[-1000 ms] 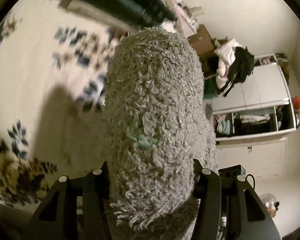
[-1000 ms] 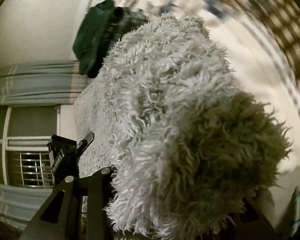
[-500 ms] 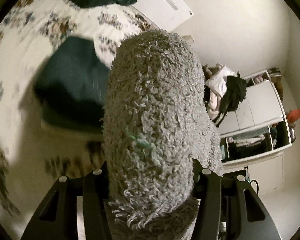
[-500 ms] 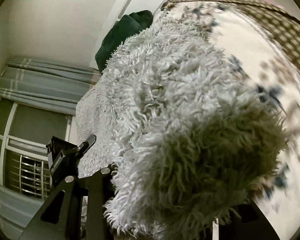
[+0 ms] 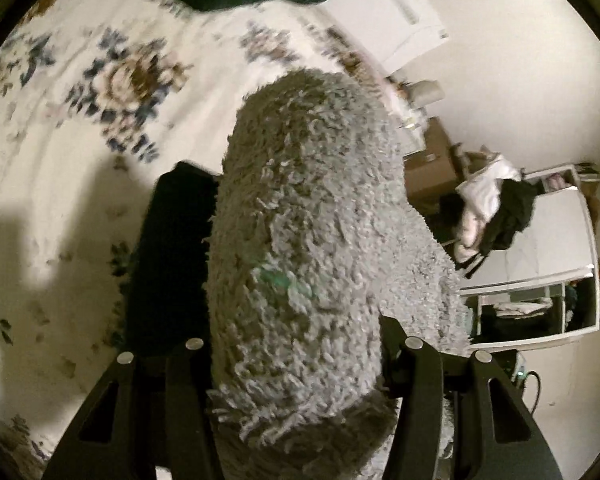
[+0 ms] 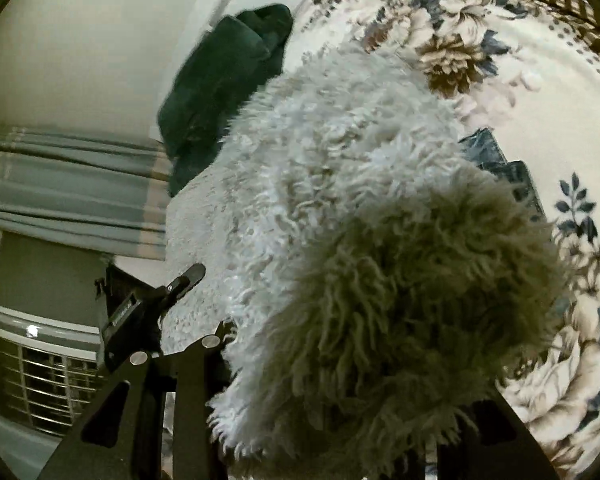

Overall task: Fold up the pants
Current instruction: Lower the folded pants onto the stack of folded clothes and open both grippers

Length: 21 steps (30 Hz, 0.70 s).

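While each hand-held gripper [image 5: 300,360] [image 6: 340,380] clamps the shaggy grey pants [image 5: 308,240], the fabric hides their fingertips.

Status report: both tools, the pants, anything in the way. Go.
Left tool and right tool both shut on shaggy grey fleece pants. Pants lifted over floral bedspread. Dark green folded garment underneath, in the way.

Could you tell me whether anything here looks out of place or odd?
Nothing looks damaged or spilled. Both grippers clamp thick bunches of the fluffy grey pants, hiding the fingertips.
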Motion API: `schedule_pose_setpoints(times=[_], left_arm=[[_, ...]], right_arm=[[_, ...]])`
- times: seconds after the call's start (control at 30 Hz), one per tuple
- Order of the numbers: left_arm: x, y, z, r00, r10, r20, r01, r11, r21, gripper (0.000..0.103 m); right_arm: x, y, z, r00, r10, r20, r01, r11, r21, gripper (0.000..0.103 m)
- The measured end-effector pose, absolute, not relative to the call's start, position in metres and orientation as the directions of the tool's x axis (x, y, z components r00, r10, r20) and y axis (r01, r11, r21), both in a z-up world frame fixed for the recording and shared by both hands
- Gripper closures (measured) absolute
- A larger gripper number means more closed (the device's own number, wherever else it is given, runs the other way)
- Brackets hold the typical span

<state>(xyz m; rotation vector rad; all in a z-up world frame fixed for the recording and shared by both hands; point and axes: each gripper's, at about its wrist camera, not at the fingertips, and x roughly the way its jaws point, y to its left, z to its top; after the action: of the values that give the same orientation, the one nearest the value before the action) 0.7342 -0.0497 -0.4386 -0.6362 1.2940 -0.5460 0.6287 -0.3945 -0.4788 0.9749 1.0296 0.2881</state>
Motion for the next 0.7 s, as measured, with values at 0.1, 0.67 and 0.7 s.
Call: schedule_pose_setpoints(times=[0.1,0.67,0.7], left_arm=[[0.731,-0.049,-0.439,0.194,-0.663,-0.723,0.023,0.740,-0.672,0.047],[0.637,-0.077,-0.321,0.477,-0.243,-0.845,0.162,0.969,-0.188,0.021],[0.630,-0.080,-0.314,0.481,-0.233,-0.845,0.166,0.971,-0.173,0.021]], right_arm=[[0.634,-0.391,-0.488,0.476,0.613,-0.630,0.245,0.595,0.765,0.055],[0.571,-0.365,-0.370,0.468,0.033,-0.883,0.251,0.953,0.169,0.000],[0.565,-0.361,-0.359,0.475,-0.008,-0.880,0.256,0.958,0.129,0.000]])
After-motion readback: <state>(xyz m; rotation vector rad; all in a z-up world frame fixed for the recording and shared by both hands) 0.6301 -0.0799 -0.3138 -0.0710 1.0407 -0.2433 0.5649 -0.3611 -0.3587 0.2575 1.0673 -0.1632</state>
